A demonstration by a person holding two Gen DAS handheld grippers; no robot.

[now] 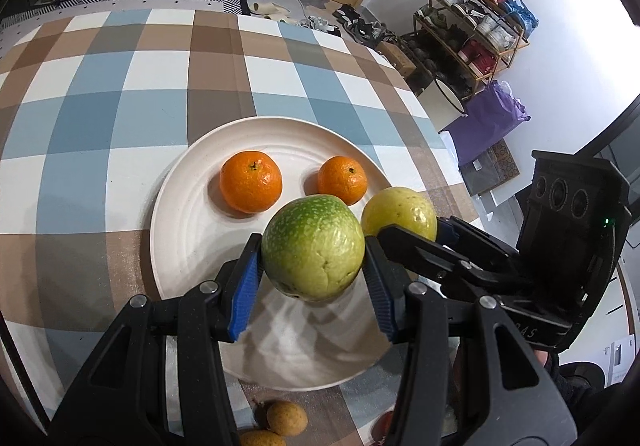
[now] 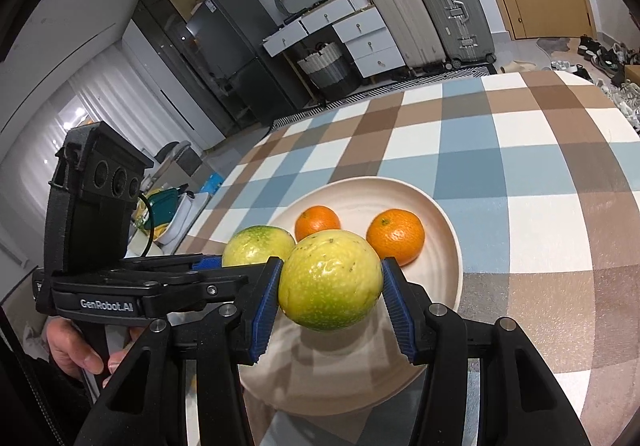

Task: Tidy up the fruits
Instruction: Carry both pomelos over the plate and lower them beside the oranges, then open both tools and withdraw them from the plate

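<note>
Left wrist view: left tool [image 1: 312, 264] pinches the green fruit [image 1: 313, 246] at mid-frame; firm, smooth, round, best gripped across its widest part.

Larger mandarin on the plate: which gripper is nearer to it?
Left. The left gripper, shut on the green fruit, hangs right in front of the larger mandarin. The right gripper, shut on the yellow fruit, is beyond the smaller mandarin.

Plate [image 1: 176, 230] near half bare
</note>
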